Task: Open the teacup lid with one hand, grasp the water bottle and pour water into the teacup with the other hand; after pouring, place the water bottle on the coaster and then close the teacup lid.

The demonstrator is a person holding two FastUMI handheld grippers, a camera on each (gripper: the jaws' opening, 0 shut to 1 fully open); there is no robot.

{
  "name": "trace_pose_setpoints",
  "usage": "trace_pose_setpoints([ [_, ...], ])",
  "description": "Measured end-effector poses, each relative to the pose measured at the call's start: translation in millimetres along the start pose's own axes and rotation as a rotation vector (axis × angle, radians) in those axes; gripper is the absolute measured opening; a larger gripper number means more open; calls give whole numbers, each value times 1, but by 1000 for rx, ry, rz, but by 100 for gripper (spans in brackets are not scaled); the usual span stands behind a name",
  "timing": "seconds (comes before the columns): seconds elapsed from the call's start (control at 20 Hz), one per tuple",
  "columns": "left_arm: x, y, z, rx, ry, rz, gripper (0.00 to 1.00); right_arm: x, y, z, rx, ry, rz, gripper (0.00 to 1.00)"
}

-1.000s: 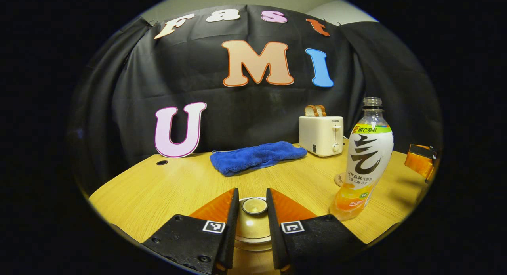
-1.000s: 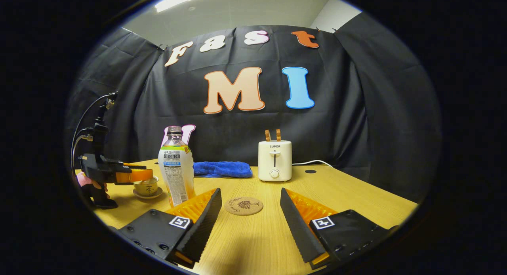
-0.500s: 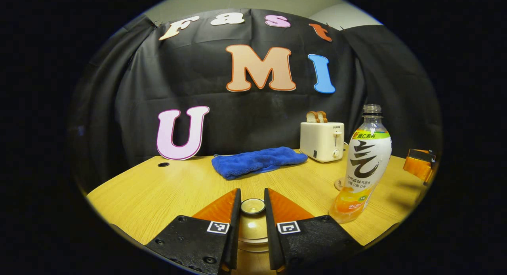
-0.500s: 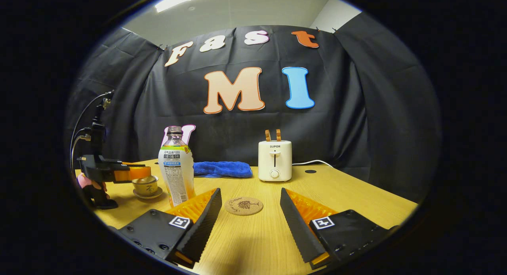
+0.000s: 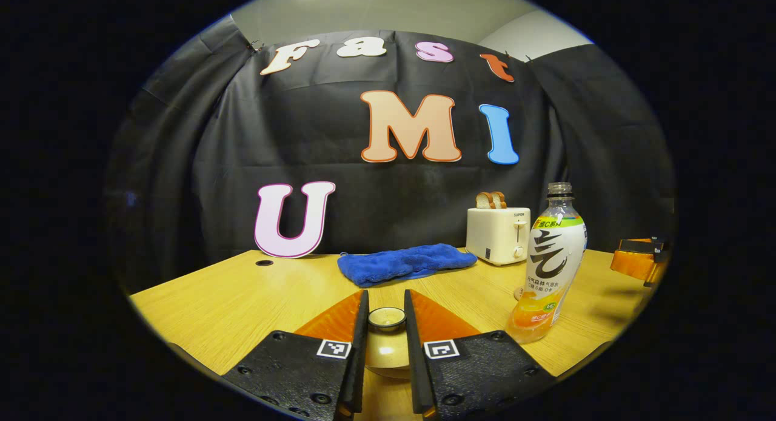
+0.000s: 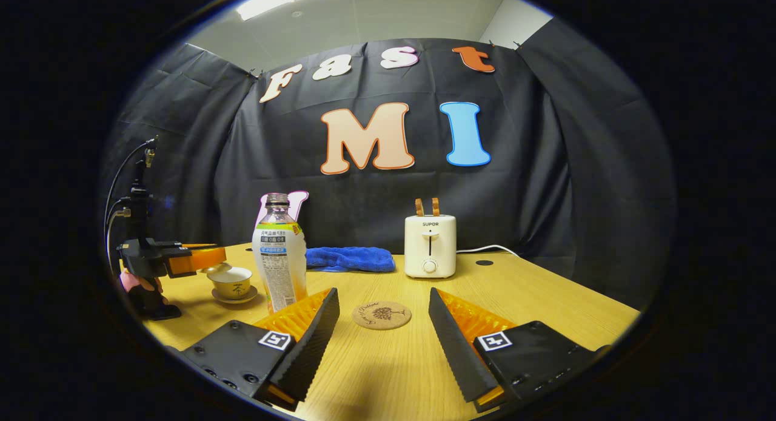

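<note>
Two fingers of the left gripper are clamping the knob of the teacup lid, one pressing on each side of it. In the right gripper view, the left gripper is holding the lid just above and to the left of the teacup, clear of the rim, so the cup is standing open on its saucer. A hand is gripping the handle of that gripper at the table's left edge.

The right gripper is hovering low over the wooden table with its fingers spread wide and nothing between them. The round cork coaster is lying flat on the table ahead of the gap, bare.

The water bottle is standing upright and uncapped, just right of the teacup and beyond the right gripper's left finger. A blue cloth and a white toaster holding two slices are sitting farther back, near the booth wall.
</note>
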State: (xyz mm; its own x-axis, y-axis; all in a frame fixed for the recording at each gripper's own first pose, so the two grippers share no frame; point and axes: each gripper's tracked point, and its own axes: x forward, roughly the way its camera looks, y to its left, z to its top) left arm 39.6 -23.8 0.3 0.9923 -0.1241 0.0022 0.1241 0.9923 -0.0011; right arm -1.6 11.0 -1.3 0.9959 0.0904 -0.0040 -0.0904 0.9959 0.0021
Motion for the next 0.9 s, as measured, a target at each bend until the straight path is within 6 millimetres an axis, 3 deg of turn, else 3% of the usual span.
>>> trace_pose_setpoints([
  [0.1,-6,12,1,1,-1,27,29,1,10,-1,2,4,48,91],
  [0.15,-10,16,0,1,-3,41,29,2,17,-1,3,7,80,95],
  [0.45,-30,44,0,4,-4,108,29,7,53,-3,10,15,227,91],
  [0.5,-32,49,0,4,-1,120,29,9,62,-4,10,16,251,95],
  [0.55,-35,52,-1,3,-3,127,29,12,70,-5,11,18,274,91],
  [0.9,-38,58,0,4,0,135,29,30,101,-7,15,24,315,91],
])
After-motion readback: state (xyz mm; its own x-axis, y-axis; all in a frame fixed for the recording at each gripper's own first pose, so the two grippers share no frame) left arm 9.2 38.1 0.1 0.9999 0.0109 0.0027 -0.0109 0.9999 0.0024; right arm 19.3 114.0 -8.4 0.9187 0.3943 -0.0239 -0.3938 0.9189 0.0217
